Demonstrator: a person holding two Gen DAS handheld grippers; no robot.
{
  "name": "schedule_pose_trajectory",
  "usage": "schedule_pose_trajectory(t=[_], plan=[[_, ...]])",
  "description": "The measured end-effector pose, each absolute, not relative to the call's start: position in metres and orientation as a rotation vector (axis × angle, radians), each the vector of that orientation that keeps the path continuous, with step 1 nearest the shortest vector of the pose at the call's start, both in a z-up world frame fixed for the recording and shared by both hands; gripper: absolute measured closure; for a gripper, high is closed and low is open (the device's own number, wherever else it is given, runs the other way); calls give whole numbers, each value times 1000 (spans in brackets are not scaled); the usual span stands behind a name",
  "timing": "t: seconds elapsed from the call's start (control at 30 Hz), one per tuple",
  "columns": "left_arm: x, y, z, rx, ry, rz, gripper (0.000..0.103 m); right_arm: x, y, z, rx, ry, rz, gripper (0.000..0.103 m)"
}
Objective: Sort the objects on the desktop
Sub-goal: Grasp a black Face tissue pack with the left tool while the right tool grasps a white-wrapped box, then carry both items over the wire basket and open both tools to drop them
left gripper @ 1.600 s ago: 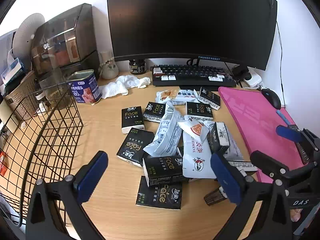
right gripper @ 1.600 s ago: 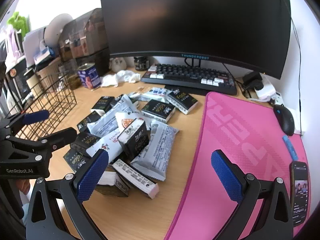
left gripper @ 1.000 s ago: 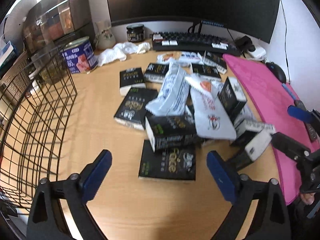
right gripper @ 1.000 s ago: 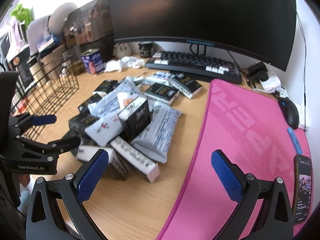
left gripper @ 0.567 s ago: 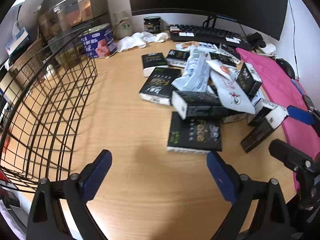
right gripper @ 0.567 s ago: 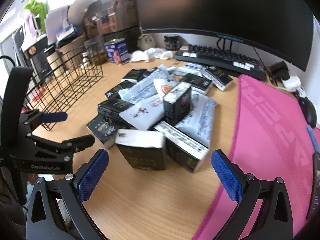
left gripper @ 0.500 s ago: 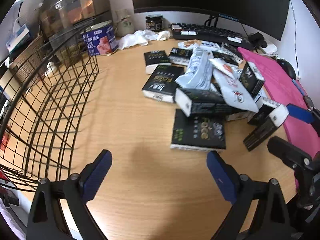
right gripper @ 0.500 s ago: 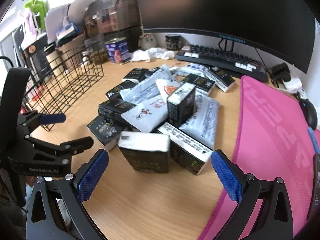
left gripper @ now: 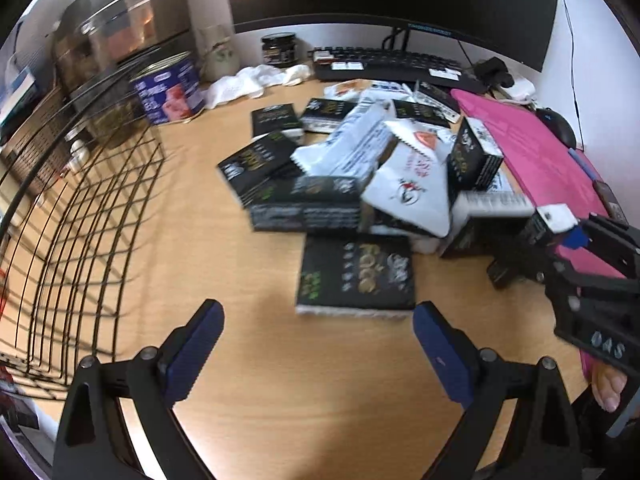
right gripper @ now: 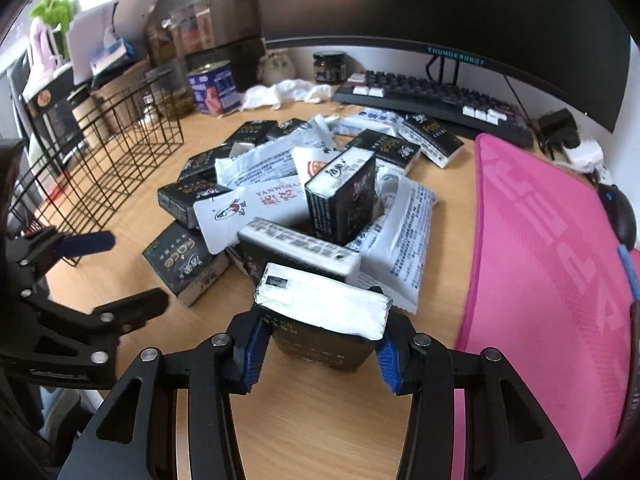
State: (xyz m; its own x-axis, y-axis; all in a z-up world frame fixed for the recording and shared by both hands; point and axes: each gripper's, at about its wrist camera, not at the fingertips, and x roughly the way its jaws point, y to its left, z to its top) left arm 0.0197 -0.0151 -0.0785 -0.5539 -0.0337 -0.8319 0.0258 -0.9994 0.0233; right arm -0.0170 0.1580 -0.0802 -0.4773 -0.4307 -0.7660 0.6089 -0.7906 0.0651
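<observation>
A heap of black tissue packs and white snack bags (left gripper: 384, 168) lies on the wooden desk; the heap also shows in the right wrist view (right gripper: 304, 200). My right gripper (right gripper: 322, 346) is shut on a black tissue pack (right gripper: 320, 320) at the heap's near edge; it also shows in the left wrist view (left gripper: 560, 240). My left gripper (left gripper: 316, 354) is open and empty, just in front of a flat black tissue pack (left gripper: 356, 276); the right wrist view shows it (right gripper: 104, 272) too. A black wire basket (left gripper: 80, 208) stands at the left.
A pink desk mat (right gripper: 552, 248) lies at the right with a mouse (right gripper: 620, 216) beyond it. A keyboard (right gripper: 432, 96) and monitor (right gripper: 440, 8) stand behind. A blue tin (left gripper: 168, 92), a white cloth (left gripper: 256, 80) and a dark jar (left gripper: 280, 48) sit at the back left.
My right gripper has moved in and closed on the black tissue pack at the heap's near edge. My left gripper has come closer to the flat pack and stays open.
</observation>
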Motion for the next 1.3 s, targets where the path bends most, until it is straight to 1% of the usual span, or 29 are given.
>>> schedule_pose_trajectory(t=[0.13,0.23,0.27,0.3,0.33,0.37,0.47,0.53,0.7,0.8,0.93,1.03,1.2,1.3], plan=[[6,-11,-85,1492,-13,-2737,8,-12,165,-77,1078,283,-2244,58],[-1,-11,-93,1482,-62,-2715,7,-8,171,-71,1059,276,-2247,58],[-2,-11,-94,1476,-56,-2722,10,-7,173,-69,1053,274,-2252,58],[-3,-13,-94,1482,-33,-2730,14,-7,175,-68,1050,275,-2255,58],[-4,-15,-93,1491,9,-2752,29,-7,175,-68,1048,276,-2256,58],[-4,-15,-91,1495,30,-2764,35,-6,176,-68,1048,276,-2257,58],[-4,-12,-88,1505,-57,-2733,35,-4,175,-67,1046,272,-2251,58],[-1,-11,-83,1485,-75,-2733,35,0,173,-62,1026,278,-2252,58],[22,-13,-39,1369,-53,-2826,35,9,170,-35,956,283,-2251,58],[37,-27,-4,1263,-3,-2875,35,10,161,-15,912,272,-2232,58],[55,-73,40,1103,64,-2848,35,11,132,14,842,255,-2165,58],[64,-117,53,1037,94,-2749,35,13,91,36,779,244,-2064,58],[74,-188,43,1025,137,-2549,35,23,-6,64,688,264,-1896,57],[80,-217,35,1033,176,-2506,35,28,-58,58,697,301,-1835,57]])
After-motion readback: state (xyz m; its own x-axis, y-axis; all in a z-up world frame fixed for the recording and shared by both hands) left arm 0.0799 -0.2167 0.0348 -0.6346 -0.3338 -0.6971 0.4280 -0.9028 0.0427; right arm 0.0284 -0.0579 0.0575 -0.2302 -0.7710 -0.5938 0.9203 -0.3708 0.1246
